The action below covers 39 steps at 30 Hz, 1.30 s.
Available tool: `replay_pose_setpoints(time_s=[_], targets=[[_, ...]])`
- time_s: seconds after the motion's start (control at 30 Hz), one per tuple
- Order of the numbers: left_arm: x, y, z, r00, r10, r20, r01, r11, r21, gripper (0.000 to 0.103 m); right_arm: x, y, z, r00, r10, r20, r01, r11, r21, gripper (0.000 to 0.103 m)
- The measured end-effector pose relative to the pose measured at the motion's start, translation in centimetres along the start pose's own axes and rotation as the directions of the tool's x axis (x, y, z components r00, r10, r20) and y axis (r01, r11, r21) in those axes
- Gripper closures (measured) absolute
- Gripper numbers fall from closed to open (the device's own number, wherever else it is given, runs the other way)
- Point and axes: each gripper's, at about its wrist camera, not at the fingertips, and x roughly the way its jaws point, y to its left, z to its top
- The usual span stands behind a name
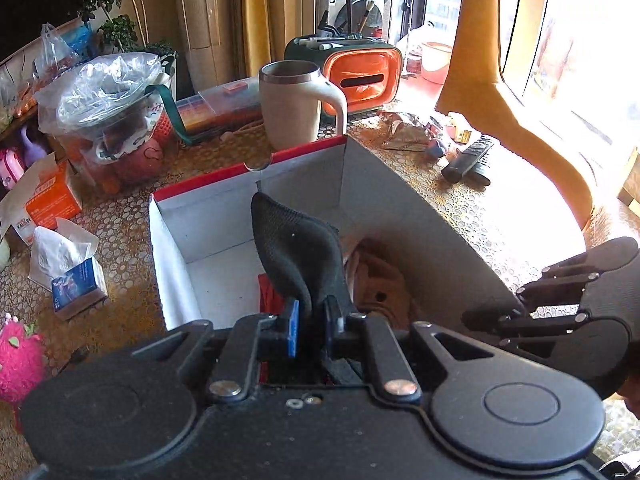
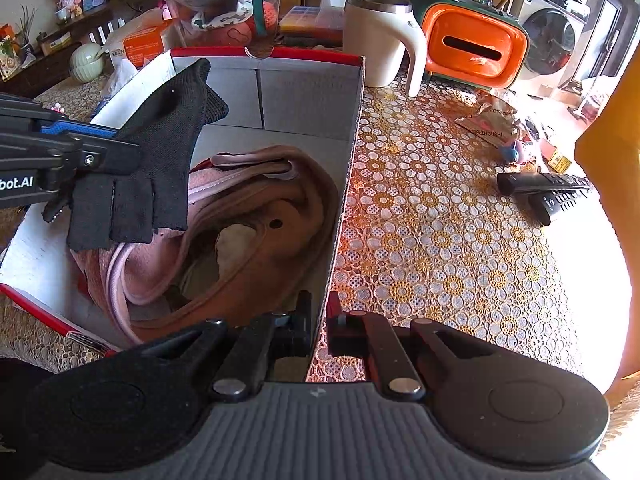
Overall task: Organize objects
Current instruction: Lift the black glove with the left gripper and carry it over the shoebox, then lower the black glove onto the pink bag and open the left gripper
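Observation:
My left gripper (image 1: 310, 330) is shut on a black fingerless glove (image 1: 298, 256) and holds it above the open red-rimmed cardboard box (image 1: 224, 184). From the right wrist view the left gripper (image 2: 120, 142) comes in from the left with the glove (image 2: 160, 152) hanging over the box. A pink-brown bag (image 2: 256, 232) lies inside the box; it also shows in the left wrist view (image 1: 376, 284). My right gripper (image 2: 319, 320) is shut on the box's right wall (image 2: 344, 184) at its near end. The right gripper's body shows in the left wrist view at the right edge (image 1: 496, 316).
A beige mug (image 1: 298, 106) stands behind the box, beside an orange tissue holder (image 1: 362, 78). Two remotes (image 2: 548, 190) and a crumpled wrapper (image 2: 490, 118) lie on the lace tablecloth (image 2: 440, 240) to the right. A tissue pack (image 1: 70, 270), orange carton (image 1: 50, 200) and bagged basket (image 1: 112, 120) sit left.

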Motion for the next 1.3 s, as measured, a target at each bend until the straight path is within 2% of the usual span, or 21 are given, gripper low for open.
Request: replay_pose_setpoints(time_s=[0.4, 0.57, 0.83, 0.93, 0.97, 1.0, 1.07, 1.2, 1.3], targets=[[4.8, 0.2, 0.1, 0.991, 0.043, -0.127, -0.041, 0.999, 0.02, 0.092, -0.2, -0.1, -0.3, 1.0, 0.008, 0.001, -0.008, 1.0, -0.026, 0.096], [5.3, -0.3, -0.1, 0.987, 0.034, -0.159, -0.027, 0.999, 0.041, 0.09, -0.4, -0.1, -0.7, 1.0, 0.009, 0.002, -0.009, 0.999, -0.05, 0.096], [5.6, -0.1, -0.4, 0.978, -0.01, -0.21, 0.013, 1.0, 0.016, 0.082, -0.8, -0.7, -1.2, 1.0, 0.015, -0.003, -0.015, 0.998, -0.054, 0.096], [5.2, -0.1, -0.5, 0.979, -0.001, -0.202, 0.004, 1.0, 0.015, 0.067, -0.9, -0.7, -1.4, 1.0, 0.013, -0.007, -0.014, 0.998, -0.055, 0.096], [4.9, -0.1, -0.5, 0.981, 0.016, -0.192, -0.012, 1.0, 0.019, 0.052, -0.9, -0.7, -1.4, 1.0, 0.012, -0.007, -0.013, 0.998, -0.053, 0.096], [4.6, -0.1, -0.5, 0.984, 0.02, -0.177, -0.016, 1.0, 0.022, 0.047, -1.0, -0.7, -1.5, 1.0, 0.011, -0.007, -0.011, 0.999, -0.052, 0.096], [4.1, -0.2, -0.5, 0.986, 0.007, -0.167, -0.004, 1.0, 0.021, 0.047, -1.1, -0.7, -1.6, 1.0, 0.01, -0.004, -0.01, 0.999, -0.052, 0.096], [2.6, -0.1, -0.7, 0.992, 0.011, -0.129, -0.009, 1.0, 0.017, 0.036, -1.1, -0.6, -1.7, 1.0, 0.004, -0.007, -0.004, 0.999, -0.049, 0.096], [1.1, 0.1, -0.8, 0.996, 0.012, -0.094, -0.011, 1.0, 0.002, 0.032, -1.1, -0.5, -1.7, 1.0, 0.0, -0.009, -0.001, 0.999, -0.043, 0.096]])
